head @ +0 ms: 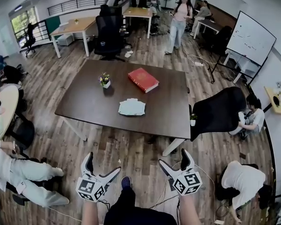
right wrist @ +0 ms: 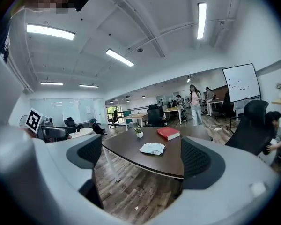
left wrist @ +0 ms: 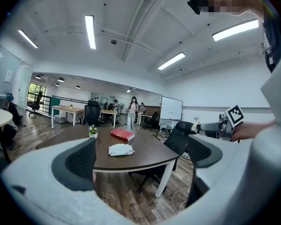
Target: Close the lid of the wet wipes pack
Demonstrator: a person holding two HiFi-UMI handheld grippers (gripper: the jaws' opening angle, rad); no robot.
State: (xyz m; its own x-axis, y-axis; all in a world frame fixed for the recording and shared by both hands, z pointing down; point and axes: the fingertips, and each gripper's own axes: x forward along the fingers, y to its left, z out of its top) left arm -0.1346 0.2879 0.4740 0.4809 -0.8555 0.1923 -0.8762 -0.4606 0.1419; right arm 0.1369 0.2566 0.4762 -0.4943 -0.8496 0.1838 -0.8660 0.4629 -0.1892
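Left gripper [head: 102, 166] and right gripper [head: 175, 159] were noted as black-and-white two-jaw bodies, each topped by a white cube [head: 90, 188] with black square markers. Dark textured pads [left wrist: 82, 162] were set in pale grey jaws. Dark trousers [head: 131, 212] and a blue shoe [head: 126, 182] were worn.

Dark brown table [head: 84, 102] with a white wipes pack [head: 131, 107], a red book [head: 143, 79] farther right, yellow and purple flowers [head: 104, 78] at left. Black chair [head: 218, 111] at right. Black-and-white square markers on the near left gripper [head: 103, 164] and right gripper [head: 173, 157].
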